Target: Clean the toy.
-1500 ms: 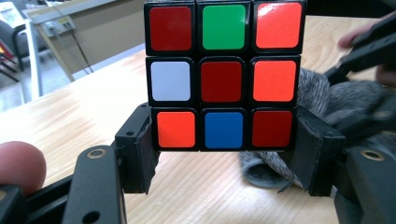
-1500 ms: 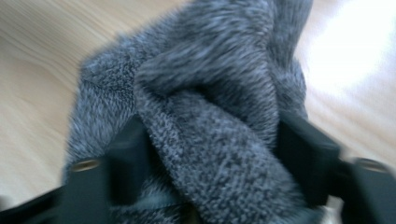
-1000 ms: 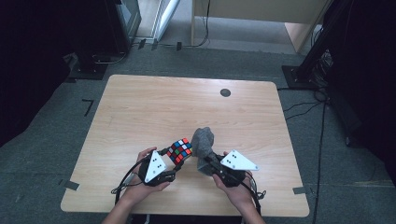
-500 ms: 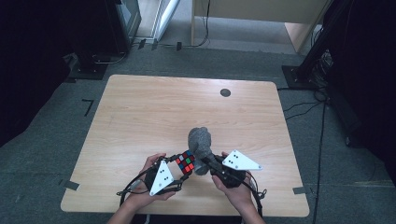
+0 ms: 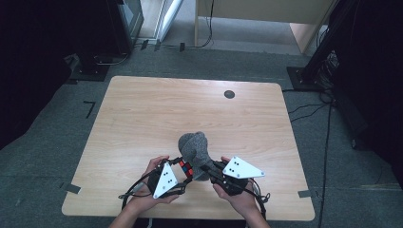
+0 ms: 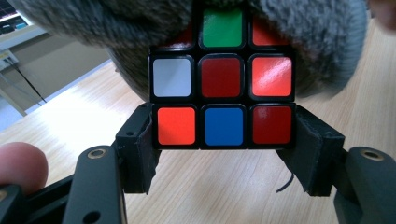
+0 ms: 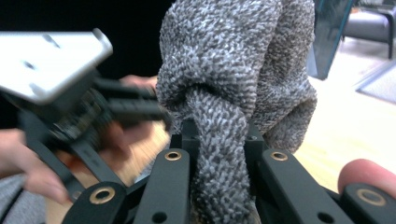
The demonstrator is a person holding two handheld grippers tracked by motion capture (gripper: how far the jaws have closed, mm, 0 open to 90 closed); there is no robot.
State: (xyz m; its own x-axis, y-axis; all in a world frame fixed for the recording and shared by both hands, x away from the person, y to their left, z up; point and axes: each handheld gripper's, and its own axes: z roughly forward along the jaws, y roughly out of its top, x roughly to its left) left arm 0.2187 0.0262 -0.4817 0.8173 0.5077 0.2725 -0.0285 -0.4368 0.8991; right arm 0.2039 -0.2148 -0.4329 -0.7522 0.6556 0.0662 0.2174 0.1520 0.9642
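Observation:
My left gripper [image 5: 183,172] is shut on a scrambled puzzle cube [image 5: 185,166], low at the table's near edge. In the left gripper view the pads [image 6: 145,150] press on the cube's [image 6: 223,93] bottom row, and a grey knitted cloth [image 6: 303,32] drapes over its top row. My right gripper [image 5: 206,167] is shut on a bunched fold of that cloth [image 5: 194,145], which rises as a rounded lump between both hands. In the right gripper view the cloth [image 7: 238,70] runs down between the jaws of my right gripper [image 7: 219,140], with the left gripper [image 7: 93,107] blurred close at the left.
The wooden table [image 5: 142,109] has a small black round cap [image 5: 229,94] at the far right. Black stands and cables sit on the grey floor around it, and tape marks lie near the table's front corners.
The left gripper has brought the cube nearer to the person and in under the cloth. The cloth lump has shifted slightly left, over the cube's top.

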